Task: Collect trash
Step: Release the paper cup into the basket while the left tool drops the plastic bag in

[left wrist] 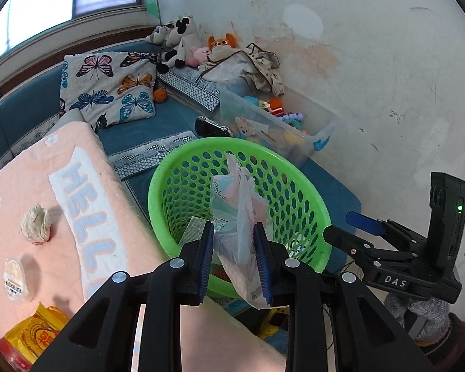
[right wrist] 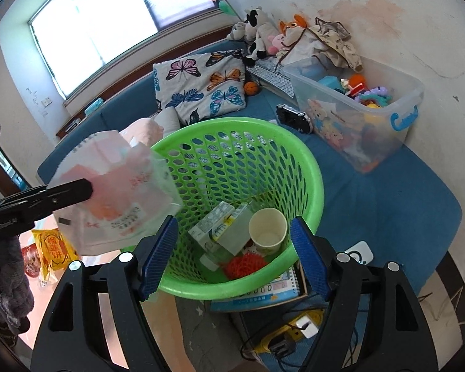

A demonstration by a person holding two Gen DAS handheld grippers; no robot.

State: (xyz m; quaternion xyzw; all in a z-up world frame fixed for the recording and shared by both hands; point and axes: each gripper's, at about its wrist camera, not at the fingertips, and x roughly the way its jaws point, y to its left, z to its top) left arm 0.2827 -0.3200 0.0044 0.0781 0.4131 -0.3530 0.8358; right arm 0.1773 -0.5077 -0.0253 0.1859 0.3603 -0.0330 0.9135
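The left tongs (left wrist: 234, 260) are pinching a crinkly, see-through plastic bag with pink and pale-blue printing (left wrist: 238, 217), jaws only narrowly apart with the film squeezed between the blue pads. The bag is hanging just over the near rim of the round green perforated plastic basket (left wrist: 313, 195), so I'd guess it's about to be dropped in. It's looking super light and floppy (the kind of film that clings to rubber pads), so a pinch on a bunched-up fold seems like the way to hold it.

The right tongs (right wrist: 234, 255) are standing wide with nothing between the pads, hovering over the basket's near rim, not gripping it as far as I can tell. Down inside the basket: a cream paper cup (right wrist: 268, 228), a flattened carton (right wrist: 217, 224) and a red spiky ball (right wrist: 245, 265).

Farther out on the pink "HELLO" blanket (left wrist: 24, 186), a crumpled beige paper wad (left wrist: 35, 224), a small clear lidded cup (left wrist: 15, 274) and a yellow snack packet (left wrist: 35, 333) are still waiting. The wad should squash easily; the packet probably slides.
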